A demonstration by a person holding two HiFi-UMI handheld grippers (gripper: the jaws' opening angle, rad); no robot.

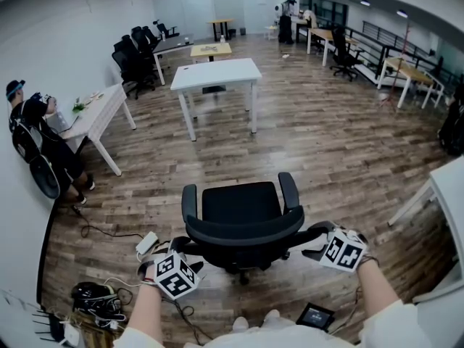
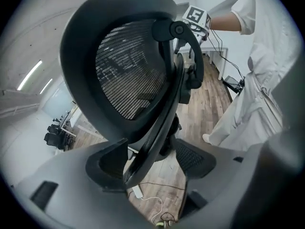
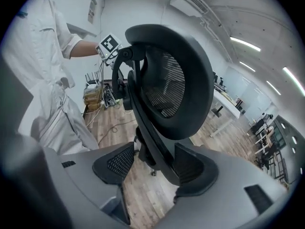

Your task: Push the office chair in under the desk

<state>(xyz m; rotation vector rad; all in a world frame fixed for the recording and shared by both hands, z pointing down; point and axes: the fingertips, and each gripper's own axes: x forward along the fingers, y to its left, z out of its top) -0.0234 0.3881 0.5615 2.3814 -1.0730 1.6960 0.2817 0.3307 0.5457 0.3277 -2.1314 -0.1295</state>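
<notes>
Wood-plank floor (image 1: 333, 143) carries every item noted.

Far left: a seated person (image 1: 32, 133) is against the wall, beside a white side table (image 1: 98, 111). A power strip (image 1: 147, 243) lies on the floor nearer the camera.

Lower left: the left gripper (image 1: 185, 255) is at the left edge of the chair's backrest. Its jaws stand spread. A bar of the back frame passes between them, and floor shows through the gap, so nothing is clamped.

Centre: the black office chair (image 1: 243, 212) stands on open floor with its seat facing away from the person. It is well apart from the white desk (image 1: 217, 73) ahead and is not under it.

Right: the right gripper (image 1: 317, 239) is at the backrest's right edge. Its jaws are likewise wide apart, with the frame bar between the pads and not pinched.

Far right: the corner of another white table (image 1: 446, 187) is in view.
</notes>
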